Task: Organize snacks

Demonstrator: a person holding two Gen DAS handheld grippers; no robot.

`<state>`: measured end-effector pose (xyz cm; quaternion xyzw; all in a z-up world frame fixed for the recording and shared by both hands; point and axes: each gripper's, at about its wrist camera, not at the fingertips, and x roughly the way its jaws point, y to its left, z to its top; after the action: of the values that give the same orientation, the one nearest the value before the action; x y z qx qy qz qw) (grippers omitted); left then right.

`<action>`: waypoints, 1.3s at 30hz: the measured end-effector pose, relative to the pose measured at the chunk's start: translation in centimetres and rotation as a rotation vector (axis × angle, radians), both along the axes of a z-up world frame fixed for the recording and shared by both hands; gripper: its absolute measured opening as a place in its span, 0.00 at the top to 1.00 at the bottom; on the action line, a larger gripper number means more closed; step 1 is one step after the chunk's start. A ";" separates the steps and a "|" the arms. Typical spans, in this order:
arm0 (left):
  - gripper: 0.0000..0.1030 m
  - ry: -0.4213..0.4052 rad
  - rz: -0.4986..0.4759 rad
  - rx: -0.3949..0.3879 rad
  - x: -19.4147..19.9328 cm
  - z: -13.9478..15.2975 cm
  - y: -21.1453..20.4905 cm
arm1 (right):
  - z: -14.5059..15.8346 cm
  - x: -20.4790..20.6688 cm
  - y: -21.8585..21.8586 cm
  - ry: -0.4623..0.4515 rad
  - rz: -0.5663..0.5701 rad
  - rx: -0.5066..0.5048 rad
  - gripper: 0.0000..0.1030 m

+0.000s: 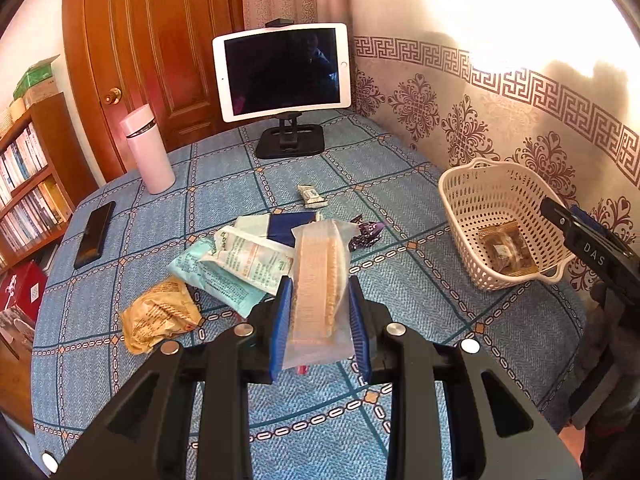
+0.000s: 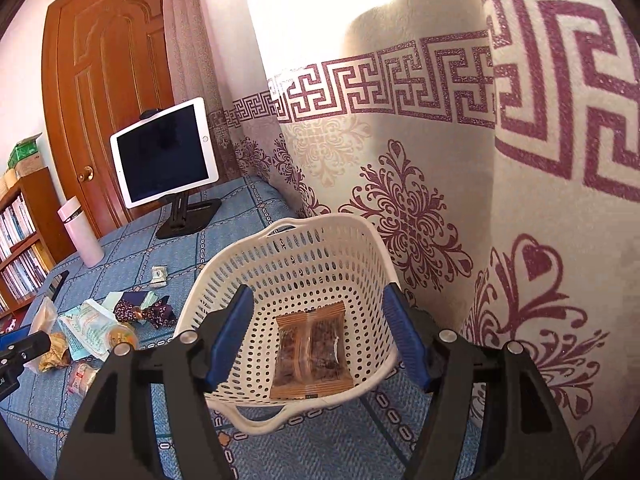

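My left gripper [image 1: 319, 322] is shut on a clear packet of pale wafers [image 1: 318, 280], held above the blue tablecloth. A pile of snack packets lies beyond it: a white-green one [image 1: 252, 258], a teal one [image 1: 216, 276], a yellow one [image 1: 158, 314], a purple one [image 1: 366, 234] and a small one [image 1: 312, 195]. The white basket [image 1: 472, 196] stands at the right with a brown packet [image 1: 505, 250] inside. My right gripper [image 2: 316, 342] is open over the basket [image 2: 296, 236], above the brown packet [image 2: 310, 354]. The pile [image 2: 96, 328] lies to its left.
A tablet on a black stand [image 1: 284, 74] stands at the table's back, a pink bottle [image 1: 147, 150] at back left, a black phone [image 1: 95, 234] at the left edge. A patterned curtain [image 2: 440, 160] hangs close behind the basket. A bookshelf [image 1: 28, 184] stands at far left.
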<state>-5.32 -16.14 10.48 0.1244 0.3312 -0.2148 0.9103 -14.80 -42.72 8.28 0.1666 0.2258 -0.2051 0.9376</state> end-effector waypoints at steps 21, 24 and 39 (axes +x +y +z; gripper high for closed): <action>0.73 0.077 -0.291 -0.095 1.0 0.9 -12.6 | -0.2 -2.4 0.0 -0.018 -0.021 -0.036 0.34; 0.73 0.094 -0.317 -0.109 1.1 0.6 -13.7 | -0.4 -2.7 -0.2 -0.013 -0.027 -0.033 0.34; 0.26 0.147 -0.221 -0.165 3.1 -0.6 -12.6 | -0.6 -2.6 0.1 -0.016 0.002 0.001 0.34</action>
<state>-2.27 -28.69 9.90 0.0689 0.3627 -0.3486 0.8615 -17.39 -42.59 7.70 0.1683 0.2184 -0.2029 0.9396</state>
